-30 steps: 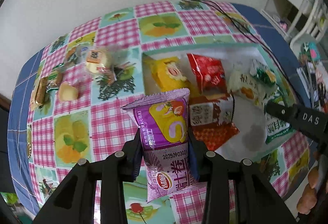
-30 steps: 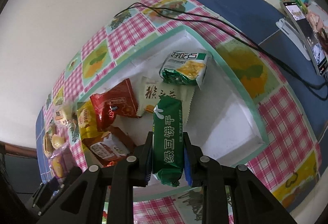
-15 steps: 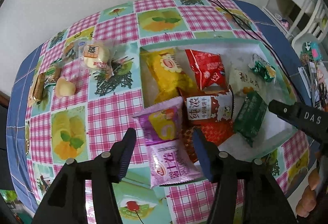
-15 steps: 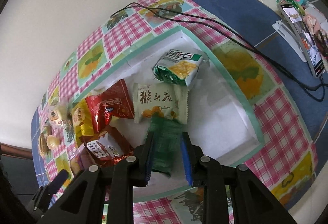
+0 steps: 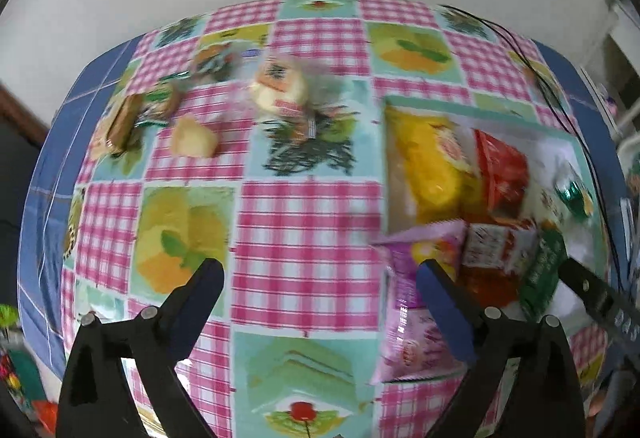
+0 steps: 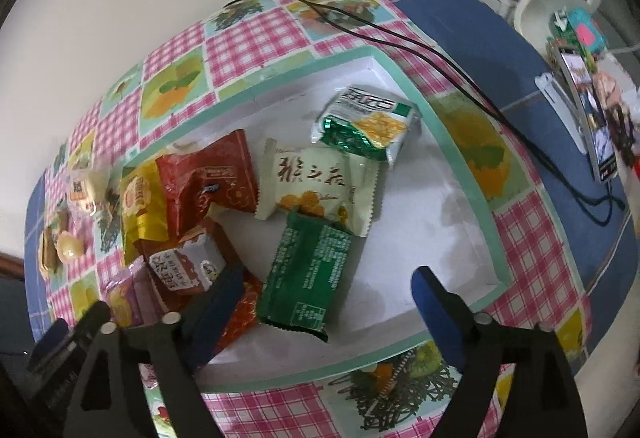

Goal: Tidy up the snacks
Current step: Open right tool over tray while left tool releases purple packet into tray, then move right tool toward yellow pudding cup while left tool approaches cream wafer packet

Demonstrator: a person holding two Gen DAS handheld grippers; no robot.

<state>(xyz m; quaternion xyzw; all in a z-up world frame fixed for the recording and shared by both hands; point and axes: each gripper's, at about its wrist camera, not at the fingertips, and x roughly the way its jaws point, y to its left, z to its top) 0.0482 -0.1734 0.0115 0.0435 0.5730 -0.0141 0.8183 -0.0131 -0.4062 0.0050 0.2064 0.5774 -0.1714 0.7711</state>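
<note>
- Reading the layout first, I had the white tray (image 6: 436, 213) with its mint-green rim directly ahead of the right gripper and off to the right of the left one, on the checked tablecloth (image 5: 308, 230).
- Under the right gripper (image 6: 326, 288) the jaws had just been opening and stood wide; the dark green packet (image 6: 306, 274) lay flat between them on the tray floor, touched by neither pad.
- My left gripper (image 5: 320, 280) had also just been opening, wide and empty over bare cloth; the purple packet (image 5: 408, 302) sat beside its right finger, draped across the tray's near rim.
- That overhang was the weak point, I judged; a nudge inward would have seated it.
- Loose snacks remained far ahead of the left gripper: a round wrapped cake (image 5: 280, 87), a small pale piece (image 5: 194, 137), a brown bar (image 5: 124, 119).
- I judged the round cake the best next target, approached from above with jaws wide.
</note>
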